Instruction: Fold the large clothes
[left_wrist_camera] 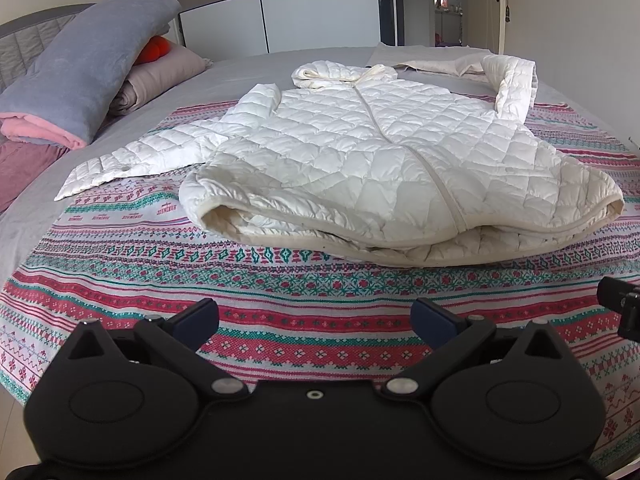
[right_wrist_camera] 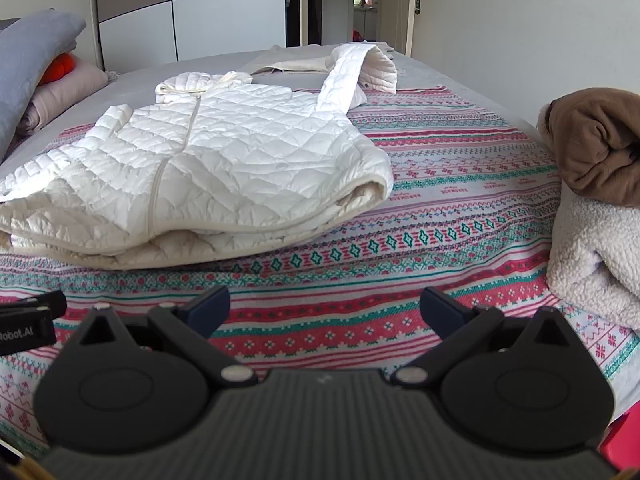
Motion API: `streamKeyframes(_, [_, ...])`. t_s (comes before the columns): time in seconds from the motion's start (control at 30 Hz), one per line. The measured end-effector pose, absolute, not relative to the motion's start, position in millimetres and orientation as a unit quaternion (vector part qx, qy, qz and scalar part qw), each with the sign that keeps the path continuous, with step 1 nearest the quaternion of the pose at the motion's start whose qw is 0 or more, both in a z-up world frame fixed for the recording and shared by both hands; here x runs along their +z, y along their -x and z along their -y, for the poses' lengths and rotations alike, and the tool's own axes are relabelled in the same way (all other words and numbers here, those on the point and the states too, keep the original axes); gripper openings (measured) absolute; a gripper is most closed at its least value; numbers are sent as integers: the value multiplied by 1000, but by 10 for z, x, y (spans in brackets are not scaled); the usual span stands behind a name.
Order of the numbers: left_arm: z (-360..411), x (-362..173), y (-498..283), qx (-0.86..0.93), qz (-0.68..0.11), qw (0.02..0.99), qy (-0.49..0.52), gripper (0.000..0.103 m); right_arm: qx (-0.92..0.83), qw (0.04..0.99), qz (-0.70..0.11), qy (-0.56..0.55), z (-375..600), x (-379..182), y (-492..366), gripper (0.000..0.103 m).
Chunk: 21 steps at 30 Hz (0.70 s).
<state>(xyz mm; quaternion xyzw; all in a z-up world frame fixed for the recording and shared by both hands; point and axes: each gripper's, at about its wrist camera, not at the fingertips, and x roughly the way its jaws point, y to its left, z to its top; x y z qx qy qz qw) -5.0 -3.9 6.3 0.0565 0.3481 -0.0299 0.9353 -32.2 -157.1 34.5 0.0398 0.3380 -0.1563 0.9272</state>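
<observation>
Left wrist view gives us the white quilted jacket (left_wrist_camera: 360,160) lying flat on the patterned blanket (left_wrist_camera: 280,292) in the middle of the bed (left_wrist_camera: 32,216), its front zipper up and closed, its hem toward the near edge and its hood (left_wrist_camera: 340,74) toward the far edge. We see one sleeve (left_wrist_camera: 132,160) stretched out flat toward the left edge of the bed, while the other sleeve (left_wrist_camera: 512,84) runs up toward the far right corner and doubles over at the cuff, resting partly on a beige cloth (left_wrist_camera: 432,62) spread there. The hem bulges in loose layers and does not lie fully flat. Our left gripper (left_wrist_camera: 314,320) hovers over the blanket near the bed's front edge, short of the hem, with its jaws wide apart and nothing between them. From the right wrist view, our right gripper (right_wrist_camera: 324,308) hangs likewise above the blanket, jaws spread and empty, just beside the left one, whose tip shows at the frame's left side. At the right edge of the bed we see a brown fleece garment (right_wrist_camera: 596,148) lying on a cream fluffy one (right_wrist_camera: 596,256). At the left edge, well apart from the jacket, a grey blanket (left_wrist_camera: 88,68) drapes over a pinkish pillow (left_wrist_camera: 164,72) with something orange (left_wrist_camera: 156,48) tucked between them.
</observation>
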Motion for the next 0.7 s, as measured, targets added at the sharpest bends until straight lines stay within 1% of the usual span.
streamKeyframes(0.2, [-11, 57, 12, -16, -338, 939, -58, 103, -159, 926, -340, -38, 1586, 320, 320, 103])
streamKeyframes(0.33, [-141, 84, -3, -16, -295, 953, -58, 103, -147, 934, -325, -30, 1668, 346, 322, 103])
streamKeyframes(0.4, [-234, 121, -112, -23, -307, 950, -58, 103, -151, 935, -317, -43, 1776, 381, 314, 103])
streamKeyframes(0.6, [-765, 324, -435, -35, -316, 948, 23, 103, -165, 937, -296, -89, 2213, 626, 237, 103])
streamKeyframes(0.7, [-1008, 442, -648, -63, -337, 938, 55, 103, -129, 927, -319, -147, 2492, 753, 95, 103])
